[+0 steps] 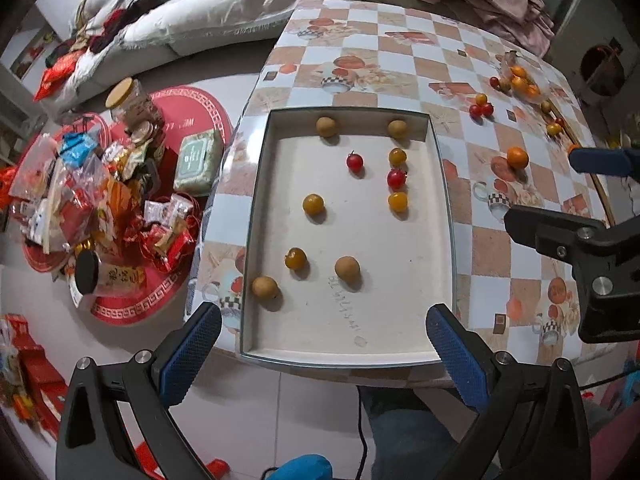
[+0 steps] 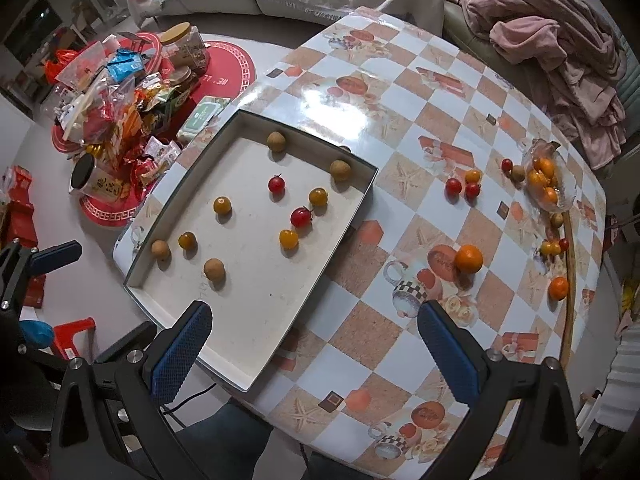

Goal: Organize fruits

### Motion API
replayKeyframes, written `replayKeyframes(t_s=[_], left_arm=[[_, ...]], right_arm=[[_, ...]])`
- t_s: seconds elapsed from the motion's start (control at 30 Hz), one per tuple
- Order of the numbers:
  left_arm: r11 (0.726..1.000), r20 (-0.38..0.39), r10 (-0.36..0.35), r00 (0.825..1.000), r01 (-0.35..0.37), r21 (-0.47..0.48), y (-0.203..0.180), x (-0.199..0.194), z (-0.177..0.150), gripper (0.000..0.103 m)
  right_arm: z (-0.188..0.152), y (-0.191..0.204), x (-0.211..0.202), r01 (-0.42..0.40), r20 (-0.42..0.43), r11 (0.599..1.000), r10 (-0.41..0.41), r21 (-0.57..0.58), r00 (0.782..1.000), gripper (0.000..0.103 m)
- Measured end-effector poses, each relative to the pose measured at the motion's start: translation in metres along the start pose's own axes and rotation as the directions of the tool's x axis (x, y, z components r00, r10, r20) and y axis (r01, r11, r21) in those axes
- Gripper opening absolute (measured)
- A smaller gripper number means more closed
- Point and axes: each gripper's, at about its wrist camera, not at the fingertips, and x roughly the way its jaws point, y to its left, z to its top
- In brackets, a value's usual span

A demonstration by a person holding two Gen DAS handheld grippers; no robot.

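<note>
pale sofa (image 1: 192, 20), tiled floor (image 1: 304, 412)

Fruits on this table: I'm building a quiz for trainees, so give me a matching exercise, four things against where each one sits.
Things:
1. large orange
2. clear bag of small oranges
3. brown longan
4. wipes pack

Places:
A. in the white tray
B. on the floor
C. alone on the tablecloth, between tray and bag
D. near the table's far right edge

Pairs: 1-C, 2-D, 3-A, 4-B
</note>
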Motion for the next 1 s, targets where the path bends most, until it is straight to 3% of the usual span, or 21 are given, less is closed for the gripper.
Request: replayKeyframes(t_s=[0.47,1.0], left_arm=[[0.999,0.039,0.032,0.999,-0.033,0.033,-0.008,-0.012,0.005,0.103],[0.999,0.037,0.017,0.999,-0.018,0.035,-0.015,-0.016,0.003,0.103]], right_arm=[[-0.001,-0.003,-0.008,0.005,0.019,1.0,-0.005,0.013,1.0,0.103],[-0.002,-0.002,-0.01,0.004,0.023,1.0,-0.004,0.012,1.0,0.103]])
